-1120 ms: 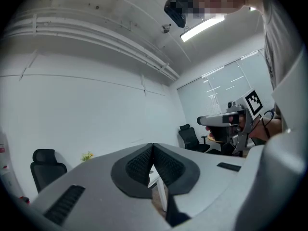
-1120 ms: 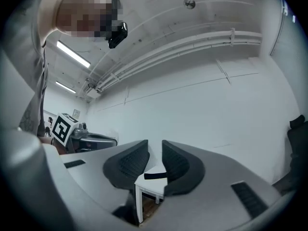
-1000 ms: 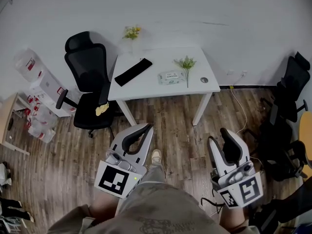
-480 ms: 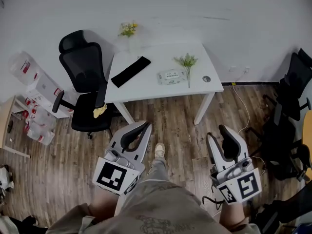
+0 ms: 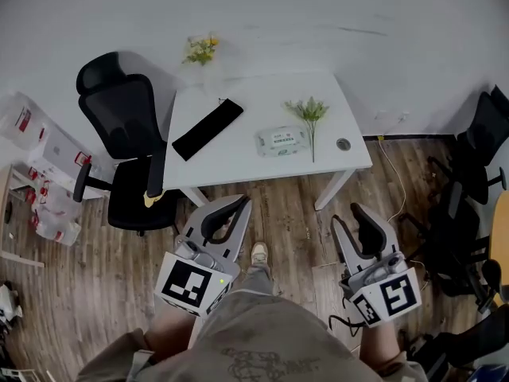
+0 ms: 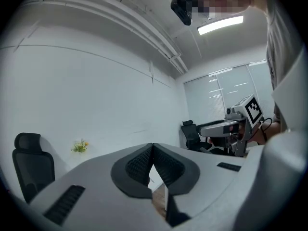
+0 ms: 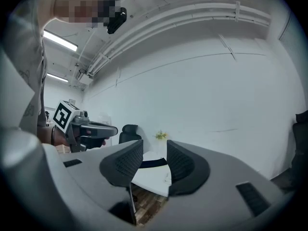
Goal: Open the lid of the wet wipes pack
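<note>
The wet wipes pack (image 5: 281, 140) carries a printed label, but the print is too small to read. The only clear markings are the black-and-white squares on each gripper's cube. The pack lies flat on the white table (image 5: 238, 156), ahead of both grippers and well apart from them, roughly between the lines they point along. Ahead of the left gripper (image 5: 241, 206) lies a long black flat thing (image 5: 207, 129). A green sprig (image 5: 308, 114) rests just beside the pack on the right gripper's (image 5: 347, 216) side. Yellow flowers (image 5: 199, 50) stand at the far corner; their vessel is too faint to make out. The left gripper's jaws are pressed together at the tips, pinching nothing. The right gripper's are spread, framing only the distant table. Since a second ago the table has drawn nearer to both grippers.
</note>
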### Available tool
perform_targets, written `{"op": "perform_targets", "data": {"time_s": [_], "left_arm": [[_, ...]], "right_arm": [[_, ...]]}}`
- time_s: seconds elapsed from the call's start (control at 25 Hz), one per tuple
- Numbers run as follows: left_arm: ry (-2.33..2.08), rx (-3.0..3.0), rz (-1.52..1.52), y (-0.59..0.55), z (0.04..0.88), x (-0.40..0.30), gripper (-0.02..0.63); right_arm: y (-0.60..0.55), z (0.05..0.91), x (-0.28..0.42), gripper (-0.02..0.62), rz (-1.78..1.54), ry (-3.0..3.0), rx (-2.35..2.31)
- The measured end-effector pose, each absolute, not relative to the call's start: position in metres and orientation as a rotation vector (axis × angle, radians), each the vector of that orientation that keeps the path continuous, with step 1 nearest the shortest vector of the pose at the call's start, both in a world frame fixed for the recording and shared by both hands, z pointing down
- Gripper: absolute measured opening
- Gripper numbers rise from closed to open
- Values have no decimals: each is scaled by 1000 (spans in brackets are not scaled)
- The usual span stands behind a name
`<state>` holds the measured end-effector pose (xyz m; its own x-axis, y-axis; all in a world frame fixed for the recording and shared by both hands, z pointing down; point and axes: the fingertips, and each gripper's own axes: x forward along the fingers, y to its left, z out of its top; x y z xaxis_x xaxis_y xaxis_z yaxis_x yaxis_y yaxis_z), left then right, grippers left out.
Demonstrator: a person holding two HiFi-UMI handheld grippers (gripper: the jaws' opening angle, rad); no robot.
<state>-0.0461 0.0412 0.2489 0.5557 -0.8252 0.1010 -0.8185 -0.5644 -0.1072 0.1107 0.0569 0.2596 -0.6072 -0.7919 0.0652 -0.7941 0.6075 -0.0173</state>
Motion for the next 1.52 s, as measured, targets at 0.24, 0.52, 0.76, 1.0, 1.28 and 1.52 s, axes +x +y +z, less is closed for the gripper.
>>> {"op": "perform_targets", "data": {"time_s": [0.24,0.52,0.76,1.0,1.28,1.52], "left_arm": [[1405,-2768,-218,-42,250,-70,17],[1393,-2838,-226,-122,256,-89,17],[1370,-2853,-238,-158,260,-97,17],[1393,-2862,-245,-177,265,-98,17],[1437,-2868,-278,-198,276,-92,17],[1417,-2847,-409,-224,299,-77,17]], "right_arm": [[-28,255,81,152,75,-2724,1372],[-110,255,54,153,52,-2674,1389],[-150,259,47,153,55,-2645,1427],[-172,272,47,153,75,-2620,1397],[-200,292,53,153,103,-2591,1351],[-233,312,54,159,-17,-2450,1265]]}}
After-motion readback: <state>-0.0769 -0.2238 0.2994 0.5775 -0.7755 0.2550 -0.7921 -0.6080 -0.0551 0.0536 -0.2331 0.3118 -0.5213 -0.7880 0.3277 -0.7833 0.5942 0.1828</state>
